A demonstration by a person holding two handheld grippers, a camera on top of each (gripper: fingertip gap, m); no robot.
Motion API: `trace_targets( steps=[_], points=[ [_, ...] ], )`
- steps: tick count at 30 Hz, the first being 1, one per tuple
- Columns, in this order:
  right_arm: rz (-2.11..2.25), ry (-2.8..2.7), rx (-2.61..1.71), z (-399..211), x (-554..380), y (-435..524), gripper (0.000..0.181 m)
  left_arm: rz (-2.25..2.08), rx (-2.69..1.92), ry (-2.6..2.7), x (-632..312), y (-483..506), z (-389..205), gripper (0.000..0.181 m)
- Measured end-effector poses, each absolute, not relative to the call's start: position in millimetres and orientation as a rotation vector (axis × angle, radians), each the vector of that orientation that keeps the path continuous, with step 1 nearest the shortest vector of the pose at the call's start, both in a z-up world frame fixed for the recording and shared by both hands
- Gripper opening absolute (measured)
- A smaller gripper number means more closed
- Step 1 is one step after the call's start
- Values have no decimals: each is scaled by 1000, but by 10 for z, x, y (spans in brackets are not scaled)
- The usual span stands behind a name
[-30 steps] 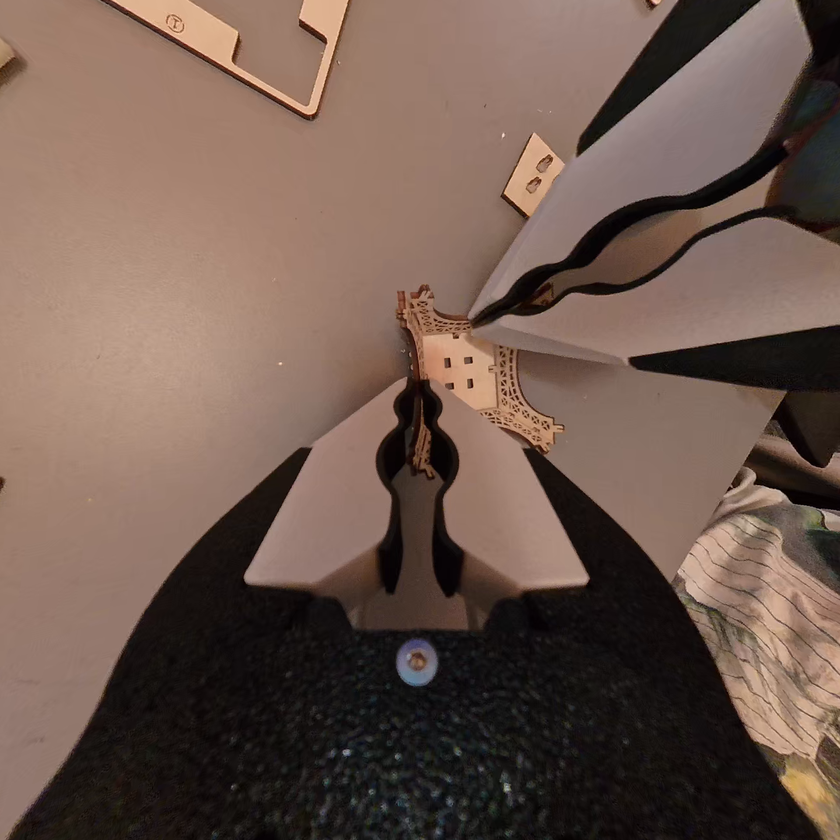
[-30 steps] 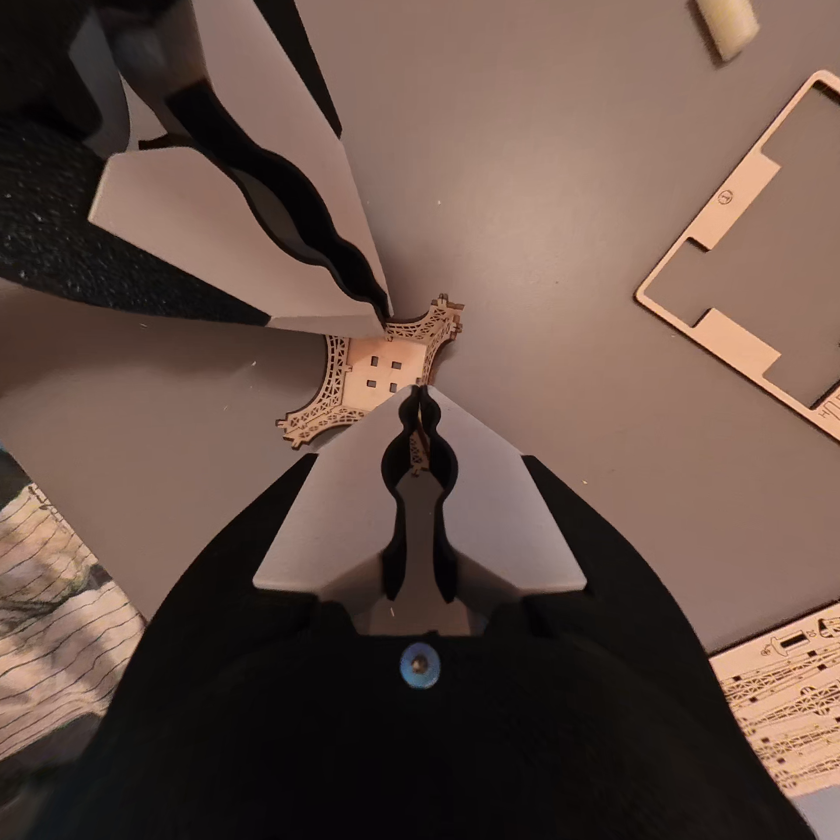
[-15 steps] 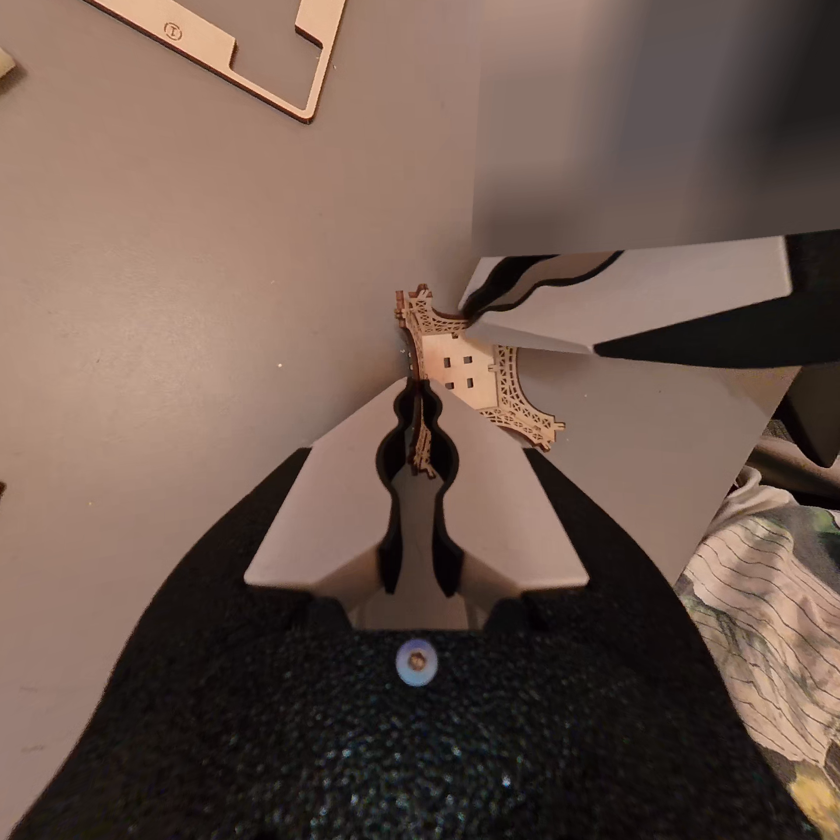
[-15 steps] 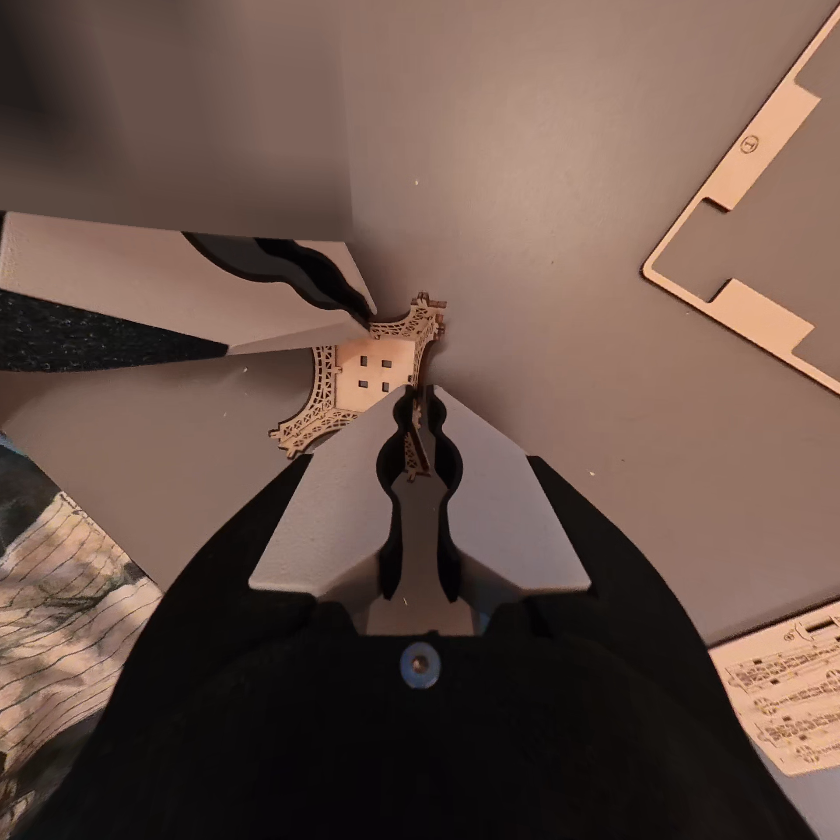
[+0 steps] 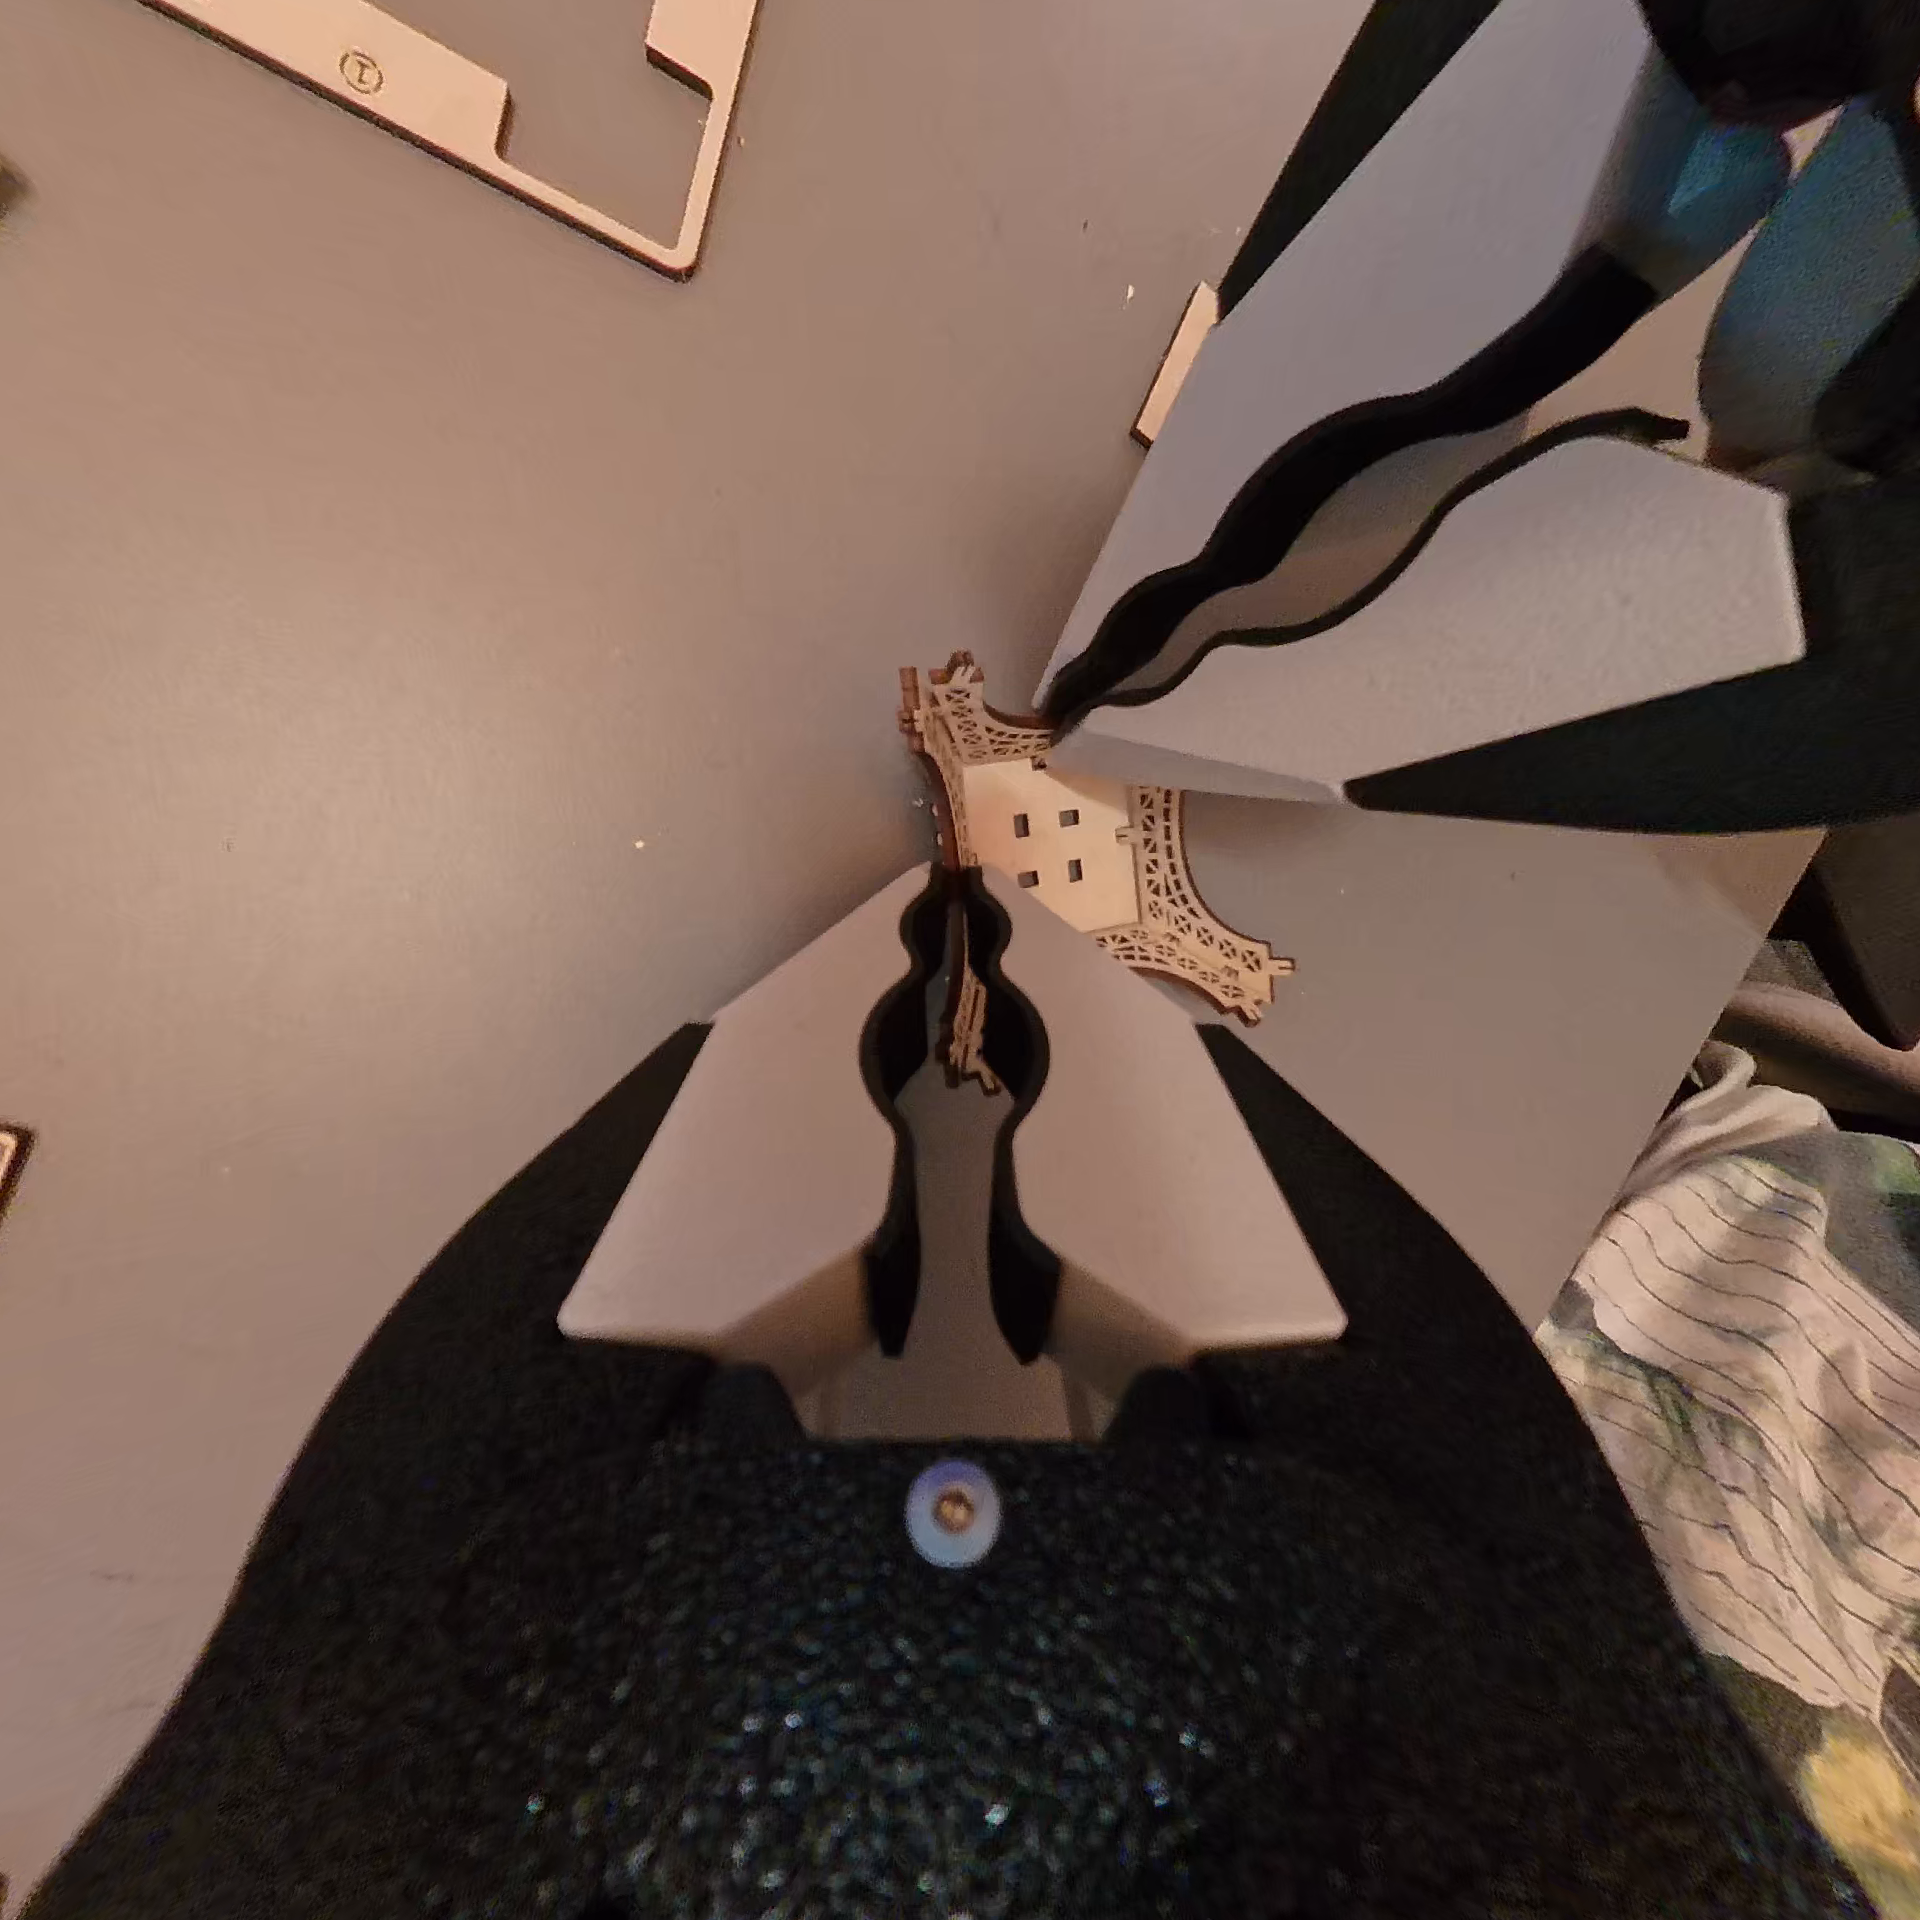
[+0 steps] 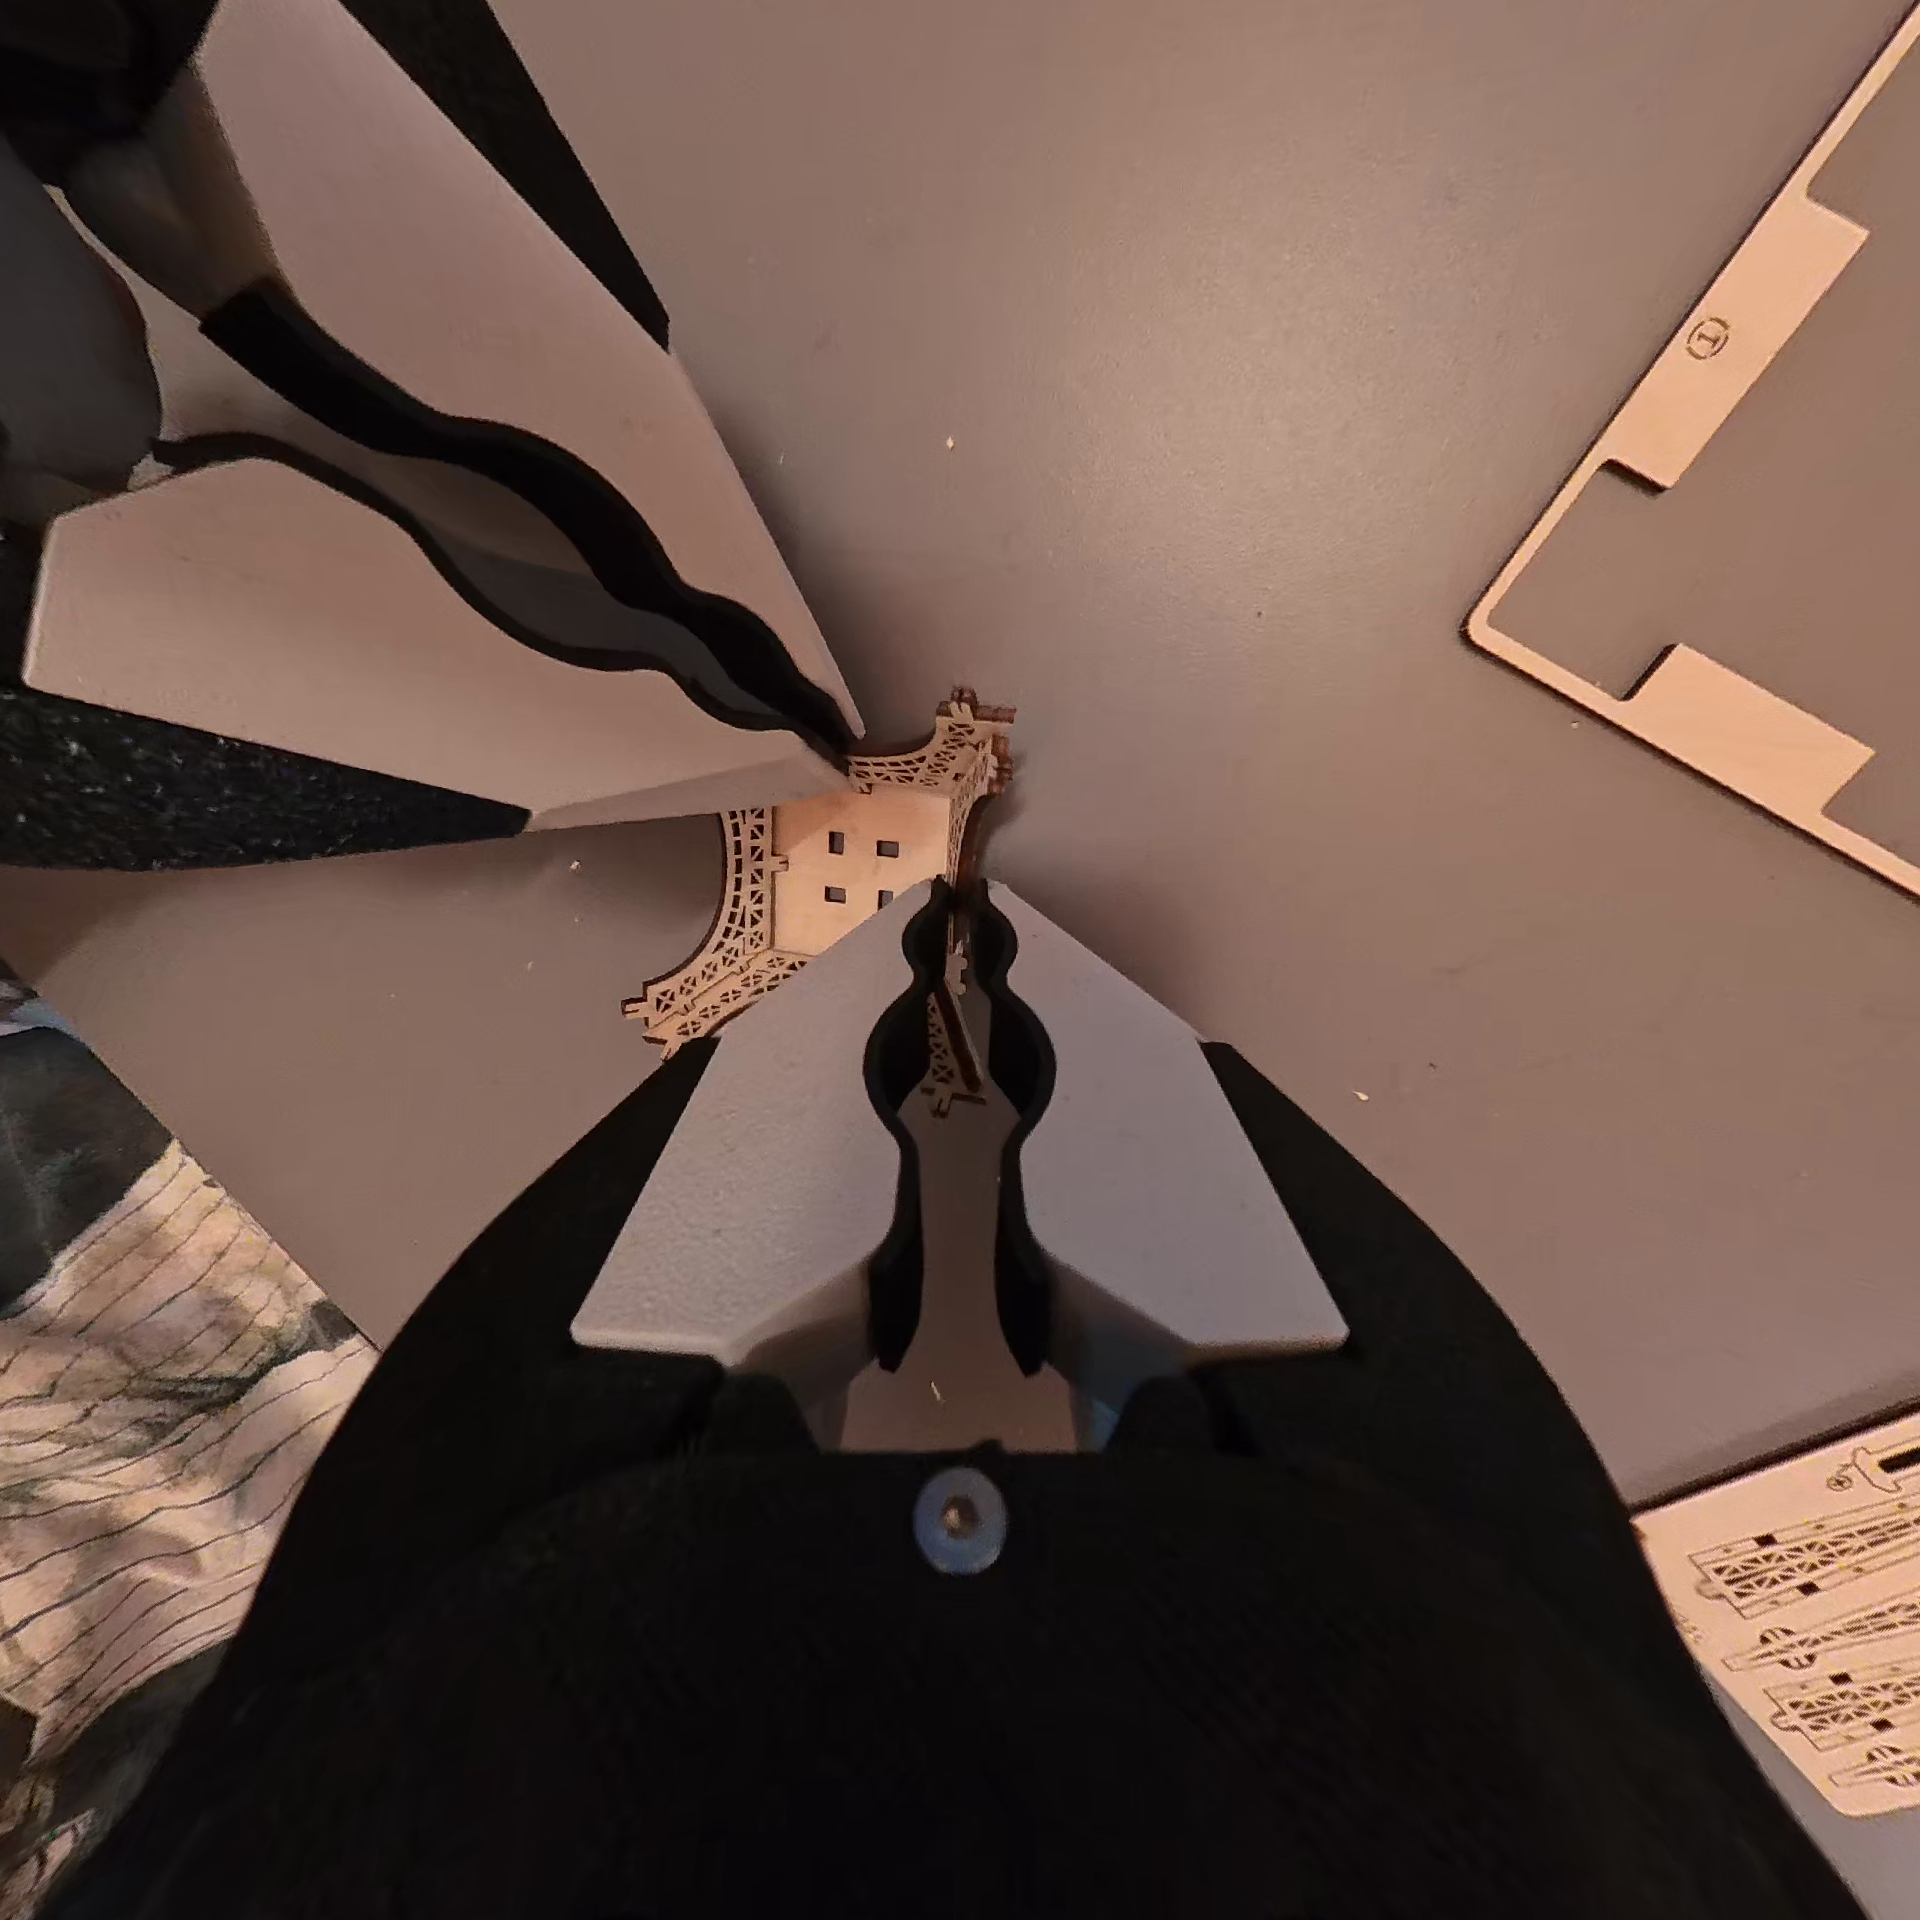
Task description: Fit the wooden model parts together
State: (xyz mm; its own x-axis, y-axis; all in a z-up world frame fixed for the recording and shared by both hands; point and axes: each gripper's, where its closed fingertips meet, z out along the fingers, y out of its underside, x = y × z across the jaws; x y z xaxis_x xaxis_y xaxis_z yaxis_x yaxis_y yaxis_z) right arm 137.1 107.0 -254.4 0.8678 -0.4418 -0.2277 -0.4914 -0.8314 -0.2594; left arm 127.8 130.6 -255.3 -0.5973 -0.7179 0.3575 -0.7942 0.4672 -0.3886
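**Two grippers clamped on one wooden tower base**

Seen from above a grey table [image 5: 364,623]. Held between both grippers: a small laser-cut wooden tower base [image 5: 1049,831] [image 6: 842,852], square platform with four small holes and lattice legs, raised over the table's near edge. Left gripper [image 5: 951,883] [image 6: 847,748] closed narrowly on one lattice side panel. Right gripper [image 6: 951,888] [image 5: 1055,712] closed narrowly on the adjacent panel, tips nearly touching the other gripper's. Far off, an emptied wooden parts frame [image 5: 582,145] [image 6: 1714,582]. Near right, a sheet of uncut lattice parts [image 6: 1829,1621]. Beyond the table edge, striped patterned fabric [image 5: 1745,1403].
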Motion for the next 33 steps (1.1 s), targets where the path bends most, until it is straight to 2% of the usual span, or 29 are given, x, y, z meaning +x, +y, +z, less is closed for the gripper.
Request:
trace_targets(
  steps=[1,33],
  points=[
    [224,693,-2738,-2547,1370,1069,1,792,1329,-2568,1278,1307,-2553,1],
    [-109,721,-2748,-2567,1376,1064,2,770,1327,-2565,1277,1304,-2557,1]
  ],
)
